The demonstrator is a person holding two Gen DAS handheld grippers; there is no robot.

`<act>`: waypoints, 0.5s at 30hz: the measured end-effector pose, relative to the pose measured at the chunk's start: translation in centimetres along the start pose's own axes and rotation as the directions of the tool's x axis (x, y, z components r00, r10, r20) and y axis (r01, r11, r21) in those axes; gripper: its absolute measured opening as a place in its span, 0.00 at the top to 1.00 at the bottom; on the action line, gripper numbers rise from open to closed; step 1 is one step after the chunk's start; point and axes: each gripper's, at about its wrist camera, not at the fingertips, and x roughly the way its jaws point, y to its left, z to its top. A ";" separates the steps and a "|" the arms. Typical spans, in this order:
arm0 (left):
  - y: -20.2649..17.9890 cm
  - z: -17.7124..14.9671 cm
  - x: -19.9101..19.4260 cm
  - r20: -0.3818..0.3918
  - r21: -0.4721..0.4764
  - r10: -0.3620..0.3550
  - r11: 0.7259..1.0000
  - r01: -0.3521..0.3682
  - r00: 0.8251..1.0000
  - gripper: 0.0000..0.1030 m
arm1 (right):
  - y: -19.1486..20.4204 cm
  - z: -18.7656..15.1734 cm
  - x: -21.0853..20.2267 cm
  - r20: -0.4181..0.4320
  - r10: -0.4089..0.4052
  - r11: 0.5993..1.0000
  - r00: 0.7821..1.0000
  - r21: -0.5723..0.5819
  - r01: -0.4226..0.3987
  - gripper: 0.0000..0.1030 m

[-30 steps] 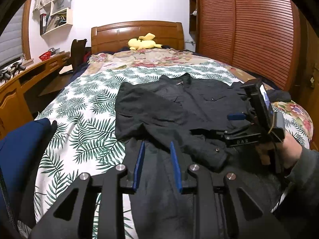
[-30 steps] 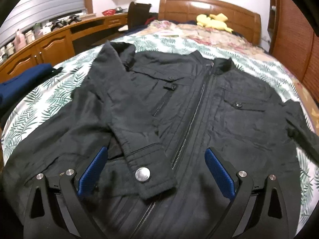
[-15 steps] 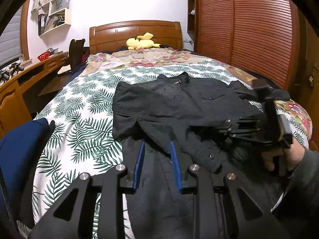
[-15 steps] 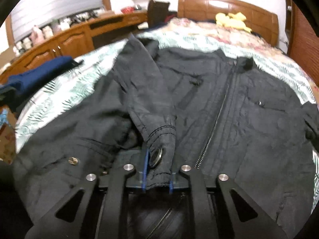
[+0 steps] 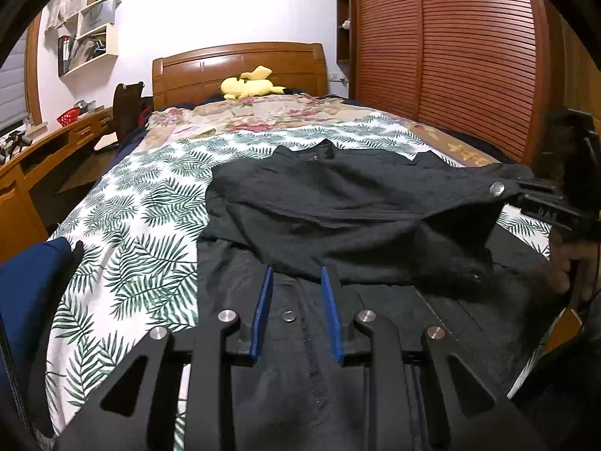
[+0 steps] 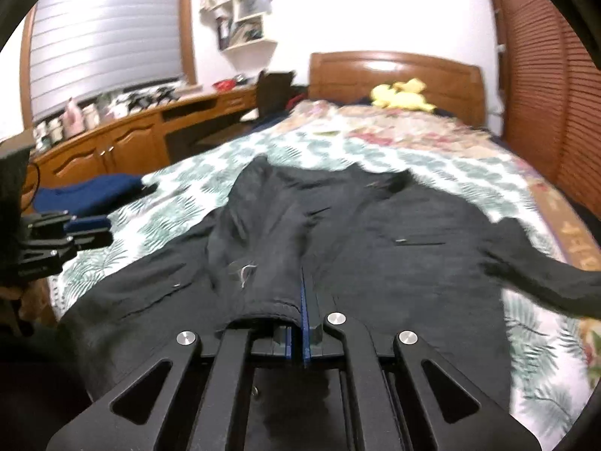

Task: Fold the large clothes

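A black jacket [image 5: 338,203] lies front up on the palm-leaf bedspread [image 5: 142,225]; it also shows in the right wrist view [image 6: 394,248]. My right gripper [image 6: 302,300] is shut on the cuff of the jacket's sleeve [image 6: 263,274] and holds it lifted, drawn across the jacket's front. In the left wrist view that cuff [image 5: 497,188] with its metal snap hangs from the right gripper [image 5: 526,191] at the right. My left gripper [image 5: 296,293] is open and empty, low over the jacket's hem. The other sleeve [image 6: 544,274] lies out to the right.
A folded navy garment [image 5: 30,293] lies at the bed's left edge. A yellow plush toy [image 5: 248,84] sits by the wooden headboard [image 5: 236,64]. A wooden desk [image 6: 124,139] runs along the left; a slatted wardrobe [image 5: 450,56] stands on the right.
My right gripper shut on the sleeve cuff, lifted it and pulled it to the right across the jacket. My left gripper stayed open over the hem.
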 end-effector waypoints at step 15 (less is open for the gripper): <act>-4.4 1.2 0.9 0.051 0.050 -0.042 0.998 0.039 0.998 0.76 | -5.7 -4.8 -1.5 -0.084 -0.220 0.975 0.972 -0.002 0.221 0.90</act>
